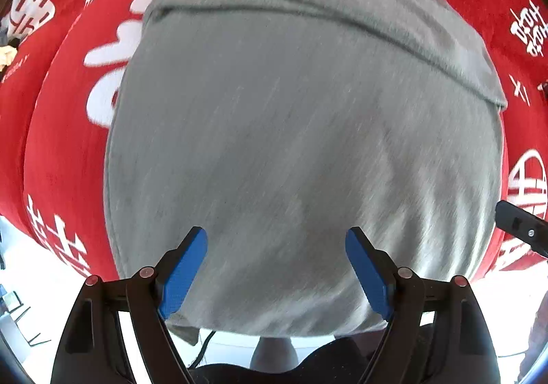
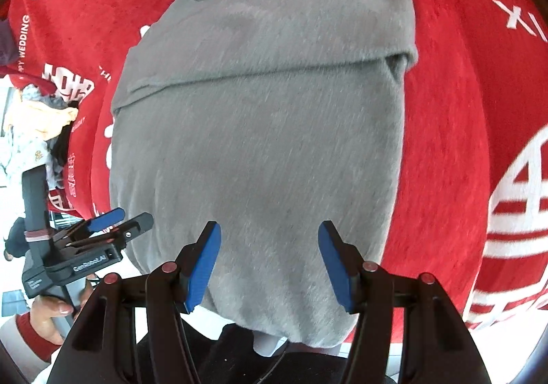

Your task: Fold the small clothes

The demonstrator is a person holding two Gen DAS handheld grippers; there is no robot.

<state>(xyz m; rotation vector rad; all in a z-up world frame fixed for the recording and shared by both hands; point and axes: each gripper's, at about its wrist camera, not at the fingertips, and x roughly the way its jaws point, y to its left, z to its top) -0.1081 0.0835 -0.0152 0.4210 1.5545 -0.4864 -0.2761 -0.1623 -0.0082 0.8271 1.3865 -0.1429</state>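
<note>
Grey garment (image 1: 301,144) flat on red cloth (image 1: 68,144), long axis 6–12 o'clock from you. Your left tool (image 1: 275,267) and right tool (image 2: 269,262) both wide, empty, over its 6 o'clock hem; neither nearer.

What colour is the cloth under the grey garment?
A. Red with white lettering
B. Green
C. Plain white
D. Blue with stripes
A: the grey garment lies on a red cloth printed with white characters, seen around it in both wrist views.
</note>
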